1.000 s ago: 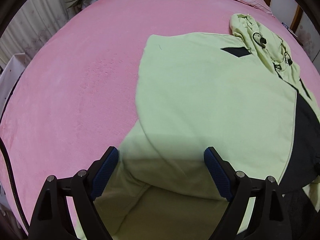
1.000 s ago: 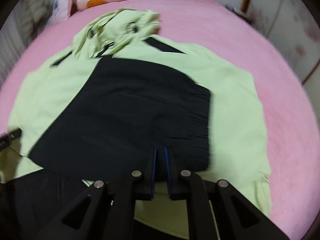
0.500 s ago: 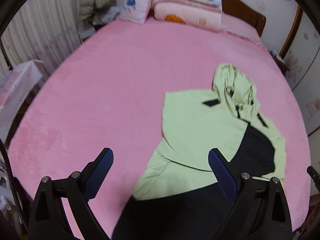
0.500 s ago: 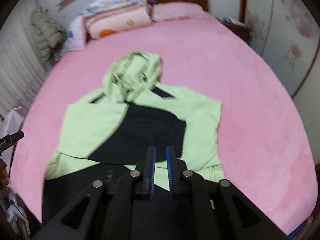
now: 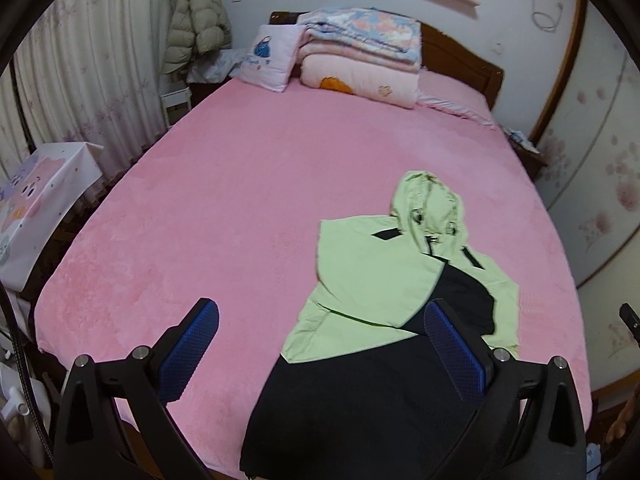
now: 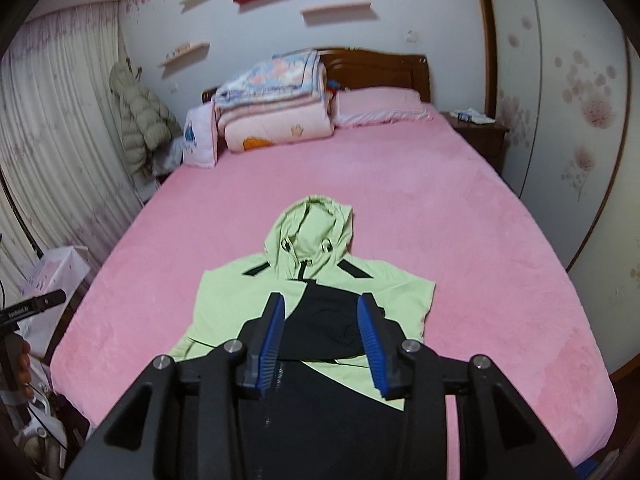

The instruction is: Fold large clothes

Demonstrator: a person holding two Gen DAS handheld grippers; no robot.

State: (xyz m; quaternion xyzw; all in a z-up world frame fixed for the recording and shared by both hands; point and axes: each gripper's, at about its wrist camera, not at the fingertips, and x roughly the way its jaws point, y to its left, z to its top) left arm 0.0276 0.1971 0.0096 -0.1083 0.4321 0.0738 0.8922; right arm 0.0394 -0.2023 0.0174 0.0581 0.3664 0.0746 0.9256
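Jacket [image 6: 320, 292] flat on the pink plush bed [image 6: 460, 240], near its foot edge, long axis head-to-foot, hood [image 6: 310, 228] toward the headboard. Smooth light-green shell, black panels, sleeves folded in. Left gripper [image 5: 320, 340] spread wide, empty. Right gripper [image 6: 320, 332] jaws just opened partway, empty.

Bed: pink cover [image 6: 400, 208], dark wooden headboard [image 6: 380, 68]
Head end: folded quilts [image 6: 276, 108], pillow [image 6: 380, 110]
Left: pale curtains [image 6: 52, 140], hanging puffer coat [image 6: 140, 120]
Wall: white, floating shelves [image 6: 336, 12]
Right: nightstand [image 6: 476, 132]
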